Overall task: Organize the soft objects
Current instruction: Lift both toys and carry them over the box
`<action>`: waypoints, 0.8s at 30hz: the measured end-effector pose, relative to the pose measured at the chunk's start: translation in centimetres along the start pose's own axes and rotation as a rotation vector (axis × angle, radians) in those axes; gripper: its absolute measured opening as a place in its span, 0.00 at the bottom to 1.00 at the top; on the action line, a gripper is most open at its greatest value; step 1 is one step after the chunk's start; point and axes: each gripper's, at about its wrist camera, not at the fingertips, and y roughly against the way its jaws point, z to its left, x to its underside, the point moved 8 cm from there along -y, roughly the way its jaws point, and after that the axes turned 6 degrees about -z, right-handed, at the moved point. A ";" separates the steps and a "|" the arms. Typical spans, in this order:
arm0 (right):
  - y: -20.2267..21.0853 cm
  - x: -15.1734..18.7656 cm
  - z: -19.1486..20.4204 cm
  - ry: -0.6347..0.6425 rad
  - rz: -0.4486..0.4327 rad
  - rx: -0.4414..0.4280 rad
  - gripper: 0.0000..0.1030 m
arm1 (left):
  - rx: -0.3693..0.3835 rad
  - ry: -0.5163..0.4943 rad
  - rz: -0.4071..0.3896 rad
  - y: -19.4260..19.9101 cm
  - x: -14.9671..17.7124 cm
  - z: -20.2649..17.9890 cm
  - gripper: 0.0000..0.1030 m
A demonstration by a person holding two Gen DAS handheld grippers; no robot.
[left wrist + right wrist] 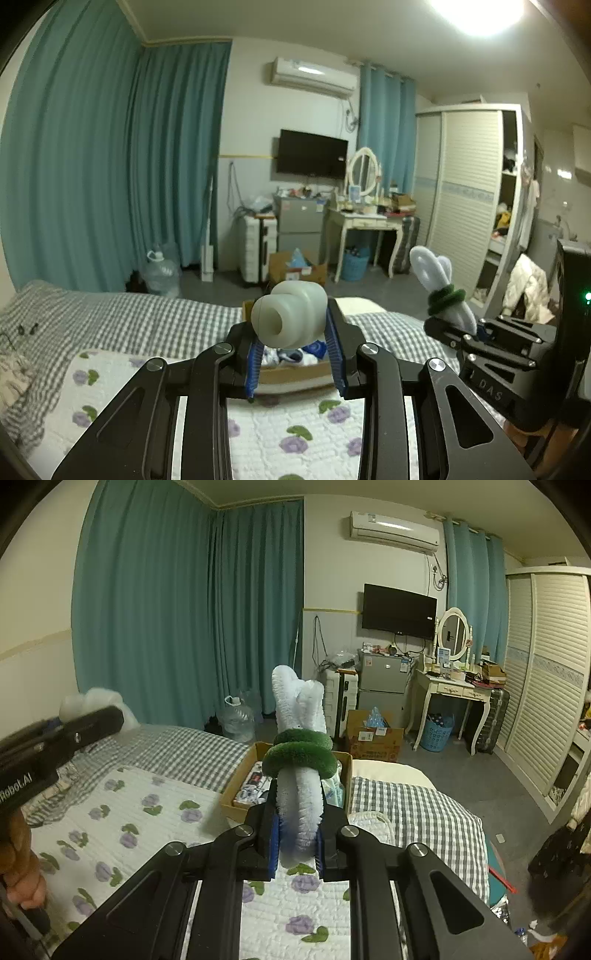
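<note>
My left gripper (pixel 297 332) is shut on a pale grey squishy toy (pixel 290 317) with a round hole, held up above the bed. Behind and below it sits an open cardboard box (pixel 291 371) with soft items inside. My right gripper (pixel 297 834) is shut on a white fuzzy twisted toy (pixel 299 775) wrapped by a green fuzzy ring (pixel 301 753); it stands upright over the same cardboard box (pixel 240 790). The right gripper with the fuzzy toy (pixel 439 280) shows at the right of the left wrist view. The left gripper's body (pixel 62 738) crosses the left edge of the right wrist view.
A bed with a grey checked sheet (pixel 129 317) and a white floral quilt (pixel 122 823) lies below both grippers. Beyond the bed's foot stand a water jug (pixel 238 716), a floor box (pixel 373 738), a small fridge (pixel 382 683), a dressing table (pixel 454 698) and a louvred wardrobe (pixel 546 686). A person's hand (pixel 22 882) shows at the lower left.
</note>
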 end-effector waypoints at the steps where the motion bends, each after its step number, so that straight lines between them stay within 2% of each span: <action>1: -0.5 -0.1 -0.1 0.003 0.001 -0.001 0.14 | 0.000 0.000 0.002 -0.4 0.0 -0.1 0.29; 14: -8.6 -1.2 -0.4 0.034 0.012 -0.040 0.14 | -0.005 0.012 0.047 -8.2 0.5 0.5 0.29; 24: -17.1 0.6 -1.7 0.008 0.072 -0.058 0.14 | -0.033 0.023 0.120 -15.7 3.1 1.6 0.29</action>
